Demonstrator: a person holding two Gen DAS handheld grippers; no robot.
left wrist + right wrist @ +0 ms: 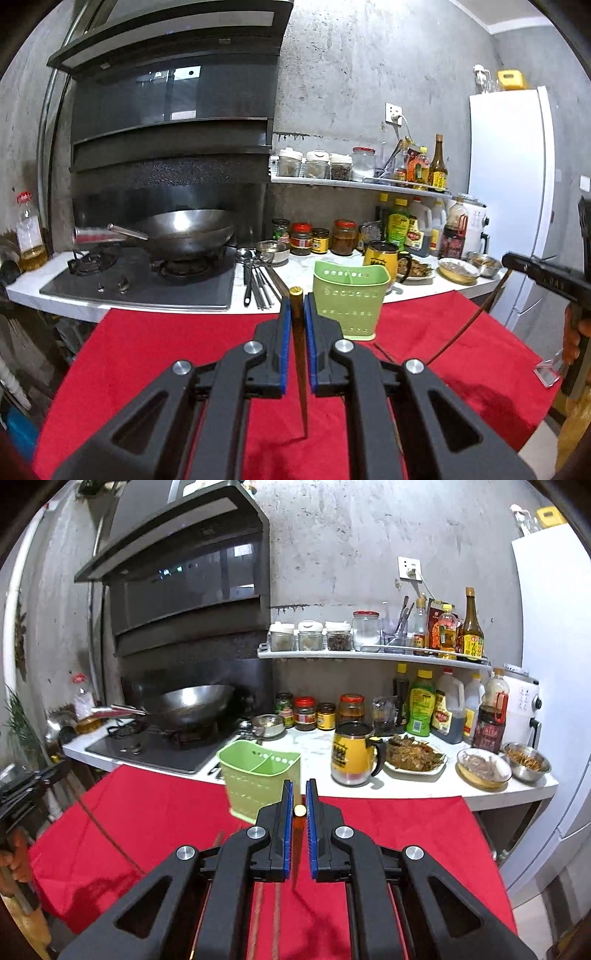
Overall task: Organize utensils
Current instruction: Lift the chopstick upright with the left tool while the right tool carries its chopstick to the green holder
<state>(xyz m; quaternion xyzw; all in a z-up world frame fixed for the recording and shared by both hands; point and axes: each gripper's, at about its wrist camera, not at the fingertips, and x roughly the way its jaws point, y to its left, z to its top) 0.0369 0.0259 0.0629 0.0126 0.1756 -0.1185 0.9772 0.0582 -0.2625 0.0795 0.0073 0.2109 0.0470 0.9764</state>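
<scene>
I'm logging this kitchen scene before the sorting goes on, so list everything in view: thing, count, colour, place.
Utensil caddy: 1, light green, far edge of red cloth.
Red cloth: 1, covers the near table.
Held chopsticks: 2, brown; one in left gripper, one in right.
Loose chopstick: at least 1, brown, on cloth.
Spoons and chopsticks: a bundle, metal and dark, counter right of stove.
Wok: 1, steel, on stove.
Mug: 1, yellow, counter.
Food dishes: 4, counter right.
Sauce jars: several, counter back.
Bottles: many, shelf and counter.
Fridge: 1, white, right.
Left gripper: black, blue pads.
Right gripper: same.
</scene>
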